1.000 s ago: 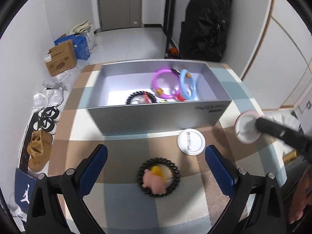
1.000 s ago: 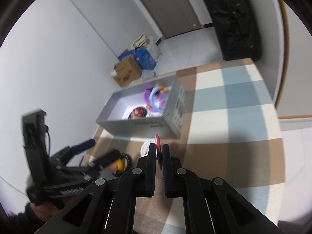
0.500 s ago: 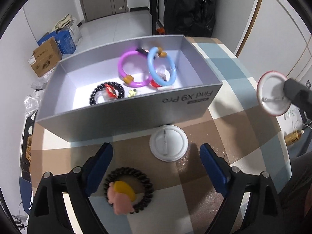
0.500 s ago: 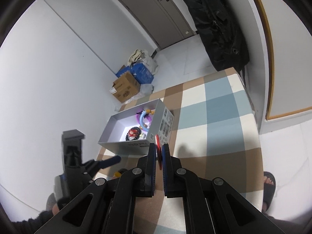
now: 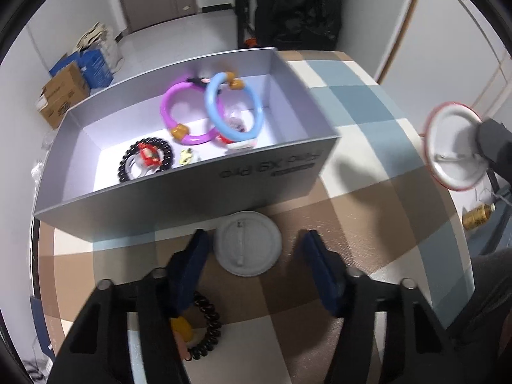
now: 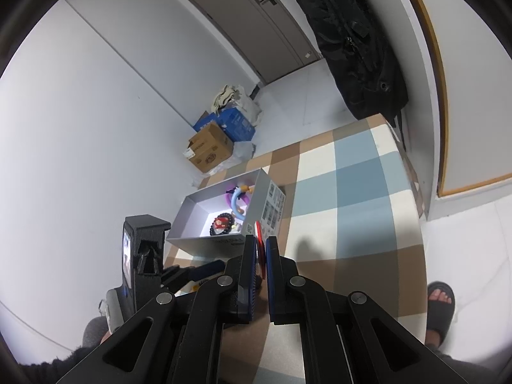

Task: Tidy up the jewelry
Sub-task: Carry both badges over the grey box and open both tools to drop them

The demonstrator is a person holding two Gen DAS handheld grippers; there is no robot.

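Left wrist view: the left gripper [image 5: 256,249] points steeply down at a white pin badge [image 5: 248,243] that lies back-up on the checked tablecloth [image 5: 368,211], just in front of the grey box [image 5: 179,204]. Its jaws have just been closing and now stand partly drawn in, one blue pad on either side of the badge; neither pad appears to press on the rim, though motion blur makes contact hard to judge. Behind the left finger, a black coil hair tie [image 5: 208,329] with a yellow-and-pink charm lies on the cloth. Inside the box: a purple ring [image 5: 179,121], a blue ring [image 5: 224,118] leaning across it, and a black beaded bracelet [image 5: 144,163] with a red charm. Right wrist view: the right gripper [image 6: 260,256], clenched, grasps a red-rimmed badge [image 6: 260,240] edge-on between its pads; the same badge shows its white back at the right margin of the left view, raised above the table edge.
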